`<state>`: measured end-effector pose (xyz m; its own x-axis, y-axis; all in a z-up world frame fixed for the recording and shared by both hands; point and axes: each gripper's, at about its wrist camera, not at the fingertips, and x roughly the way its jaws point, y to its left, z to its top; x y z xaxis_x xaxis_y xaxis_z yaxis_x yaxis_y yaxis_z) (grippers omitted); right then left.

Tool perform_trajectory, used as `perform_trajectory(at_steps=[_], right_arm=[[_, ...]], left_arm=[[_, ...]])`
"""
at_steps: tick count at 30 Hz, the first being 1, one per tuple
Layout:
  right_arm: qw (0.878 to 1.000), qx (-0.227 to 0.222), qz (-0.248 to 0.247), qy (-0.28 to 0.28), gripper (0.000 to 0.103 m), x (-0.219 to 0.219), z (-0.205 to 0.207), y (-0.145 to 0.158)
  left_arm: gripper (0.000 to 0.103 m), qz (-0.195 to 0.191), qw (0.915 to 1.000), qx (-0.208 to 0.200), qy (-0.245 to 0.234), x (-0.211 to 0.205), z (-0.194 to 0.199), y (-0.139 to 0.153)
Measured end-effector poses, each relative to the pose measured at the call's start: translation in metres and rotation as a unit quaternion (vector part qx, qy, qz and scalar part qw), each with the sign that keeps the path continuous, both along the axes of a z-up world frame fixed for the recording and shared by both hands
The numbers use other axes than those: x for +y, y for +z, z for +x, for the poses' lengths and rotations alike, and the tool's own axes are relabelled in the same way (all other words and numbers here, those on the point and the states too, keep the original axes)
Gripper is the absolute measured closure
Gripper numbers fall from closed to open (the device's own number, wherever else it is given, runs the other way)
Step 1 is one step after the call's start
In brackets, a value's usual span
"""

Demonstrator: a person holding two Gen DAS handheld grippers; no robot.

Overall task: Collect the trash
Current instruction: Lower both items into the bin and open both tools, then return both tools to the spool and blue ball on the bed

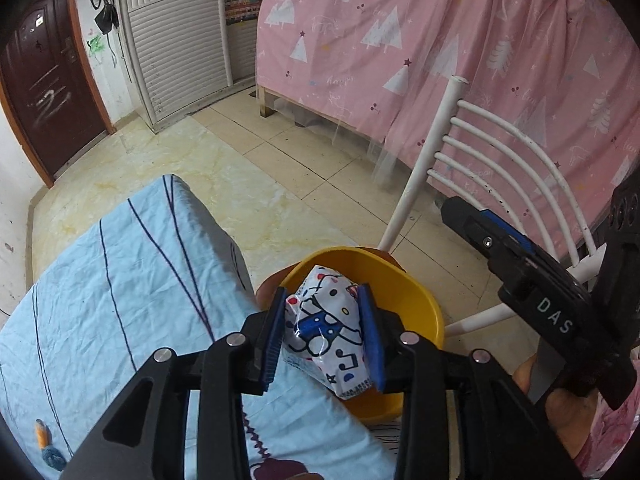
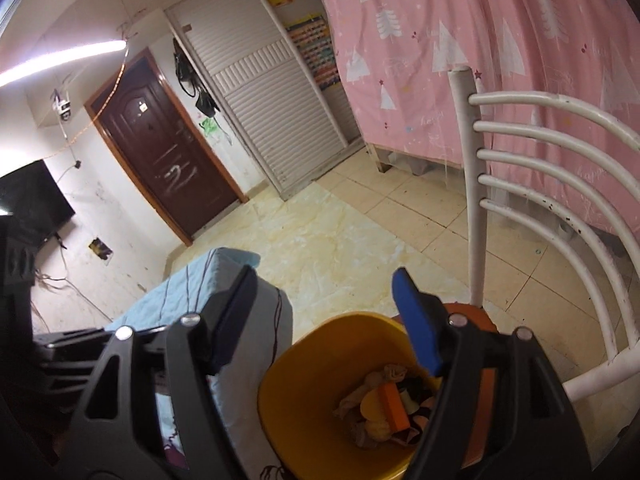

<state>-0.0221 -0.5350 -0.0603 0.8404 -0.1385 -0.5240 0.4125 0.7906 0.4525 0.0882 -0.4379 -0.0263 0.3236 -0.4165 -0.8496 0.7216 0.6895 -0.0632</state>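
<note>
Crinkly white plastic wrapper with blue-and-red cartoon print [image 1: 326,330] – pinched between the blue pads of the left gripper [image 1: 322,334], jaws closed most of the way on it, hanging over the near rim of the round yellow plastic bin [image 1: 426,312]. Part of the wrapper over the bin mouth, lower corner possibly outside the near rim – hard to tell from this angle.

Right gripper [image 2: 332,320] – jaws standing wide, nothing between them, poised above the same bin. Bin already carrying a heap of crumpled scraps [image 2: 384,408], orange and tan pieces, seen in the right wrist view. Bin seated on a brown seat of the white metal chair with curved slat back [image 1: 492,160], just beside the bed with light blue striped sheet [image 1: 120,280].

Step in hand, by judgement: drop the wrapper in.

- Carry the left gripper further over the bin centre before release; a light wrapper off the rim likely slides to the floor or onto the sheet.
- Lower a little toward the mouth – less flutter on the way down.
- Open the jaws fully, not partway; crinkled film tends to cling to a pad. Small shake if it sticks.
- Keep the right gripper off to the side, clear of the drop path and of the bin wall; bin looks light and perched, a knock could tip it off the seat.
- Confirm wrapper resting on the scrap heap before pulling away.
</note>
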Motion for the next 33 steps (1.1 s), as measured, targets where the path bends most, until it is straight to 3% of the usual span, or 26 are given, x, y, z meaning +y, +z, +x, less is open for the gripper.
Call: perform_trajectory(at_steps=[5, 10, 22, 33], right_arm=[[1.0, -0.002, -0.003, 0.01, 0.036, 0.006, 0.003, 0.003], [1.0, -0.008, -0.003, 0.008, 0.036, 0.005, 0.001, 0.006], [1.0, -0.019, -0.007, 0.023, 0.035, 0.014, 0.002, 0.012], [0.997, -0.022, -0.015, 0.074, 0.031, 0.057, 0.017, 0.016]], left_arm=[[0.071, 0.003, 1.0, -0.002, -0.007, -0.005, -0.006, -0.002], [0.055, -0.005, 1.0, -0.001, -0.006, -0.001, -0.005, 0.001], [0.055, -0.006, 0.9996, -0.017, 0.021, 0.03, -0.004, 0.01], [0.055, -0.021, 0.9976, -0.031, 0.058, 0.09, 0.002, 0.024]])
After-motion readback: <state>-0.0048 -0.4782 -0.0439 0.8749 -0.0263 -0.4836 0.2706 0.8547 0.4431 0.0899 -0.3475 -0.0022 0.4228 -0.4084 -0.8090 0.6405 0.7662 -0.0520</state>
